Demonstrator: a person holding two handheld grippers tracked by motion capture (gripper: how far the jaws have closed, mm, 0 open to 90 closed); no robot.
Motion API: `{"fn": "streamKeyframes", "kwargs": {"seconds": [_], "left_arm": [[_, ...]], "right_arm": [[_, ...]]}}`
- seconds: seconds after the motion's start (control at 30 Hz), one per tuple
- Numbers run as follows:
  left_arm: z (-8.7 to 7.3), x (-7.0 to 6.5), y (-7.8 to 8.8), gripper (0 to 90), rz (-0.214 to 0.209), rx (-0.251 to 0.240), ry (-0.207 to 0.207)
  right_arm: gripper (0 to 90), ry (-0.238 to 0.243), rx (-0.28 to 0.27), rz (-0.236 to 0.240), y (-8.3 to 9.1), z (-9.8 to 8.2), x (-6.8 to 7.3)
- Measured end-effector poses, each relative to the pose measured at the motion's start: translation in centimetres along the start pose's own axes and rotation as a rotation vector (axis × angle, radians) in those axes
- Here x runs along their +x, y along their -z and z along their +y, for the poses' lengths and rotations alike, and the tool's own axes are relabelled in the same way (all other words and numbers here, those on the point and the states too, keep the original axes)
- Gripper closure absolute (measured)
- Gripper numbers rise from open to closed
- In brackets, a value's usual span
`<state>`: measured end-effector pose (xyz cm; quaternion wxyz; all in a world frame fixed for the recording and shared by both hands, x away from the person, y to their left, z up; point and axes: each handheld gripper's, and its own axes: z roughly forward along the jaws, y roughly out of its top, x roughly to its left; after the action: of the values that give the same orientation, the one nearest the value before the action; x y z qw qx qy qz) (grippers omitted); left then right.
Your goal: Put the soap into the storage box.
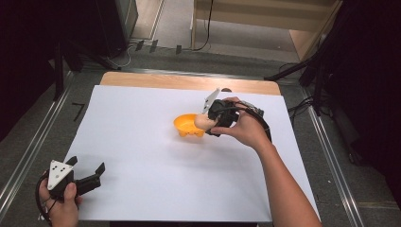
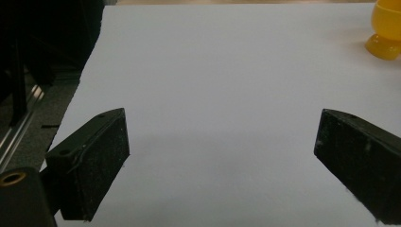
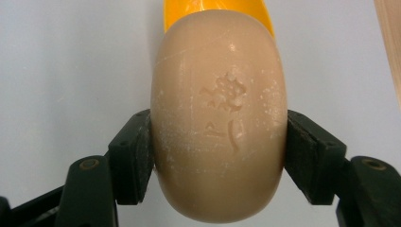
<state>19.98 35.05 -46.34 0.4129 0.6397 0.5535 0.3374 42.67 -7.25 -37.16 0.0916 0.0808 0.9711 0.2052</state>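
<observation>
The right gripper (image 1: 211,124) is clamped on a tan bar of soap (image 3: 219,113), its two black jaws pressing the bar's flanks so that the stamped face looks straight at the right gripper view. In the high view the soap (image 1: 203,123) hangs at the 3 o'clock rim of the orange bowl (image 1: 189,125), which stands a little past the middle of the white sheet (image 1: 142,156) toward 1 o'clock; the bar looks lifted off the sheet, partly over the bowl's edge, though whether it touches the rim cannot be told. In the right gripper view the bowl (image 3: 213,9) peeks out at 12 o'clock just behind the soap. The left gripper (image 1: 90,177) rests at the sheet's 7 o'clock corner, well apart from the bowl, its jaws wide apart with nothing between them; the left gripper view has bare sheet ahead and the bowl (image 2: 387,33) far off at 1 o'clock. As a judgement: the pick-up is done and the grip looks firm and centred, and the carry to the bowl is nearly finished. What seems left is to bring the soap fully over the hollow, lower it, part the jaws and draw the hand away. The bowl looks light and stands on a small foot, so a nudge at the rim could tip or slide it; the idle left gripper is too far off to steady it.
</observation>
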Motion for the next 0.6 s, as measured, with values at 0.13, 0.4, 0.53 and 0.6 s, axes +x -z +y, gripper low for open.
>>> {"fn": "streamKeyframes", "kwargs": {"seconds": [0.13,0.4,0.53,0.6], "left_arm": [[0.0,0.0,0.0,4.6,0.0,-0.001,0.0],[0.0,0.0,0.0,4.8,-0.001,0.0,0.0],[0.0,0.0,0.0,4.8,-0.001,-0.001,-0.002],[0.0,0.0,0.0,4.9,0.0,-0.002,-0.001]], "right_arm": [[33.4,0.029,0.001,0.01,-0.4,0.6,-0.1],[33.4,0.033,0.012,0.065,-1.1,2.1,-0.8],[33.4,0.066,0.019,0.067,-1.7,2.7,-1.1],[33.4,0.065,0.024,0.066,-2.0,3.0,-1.3]]}}
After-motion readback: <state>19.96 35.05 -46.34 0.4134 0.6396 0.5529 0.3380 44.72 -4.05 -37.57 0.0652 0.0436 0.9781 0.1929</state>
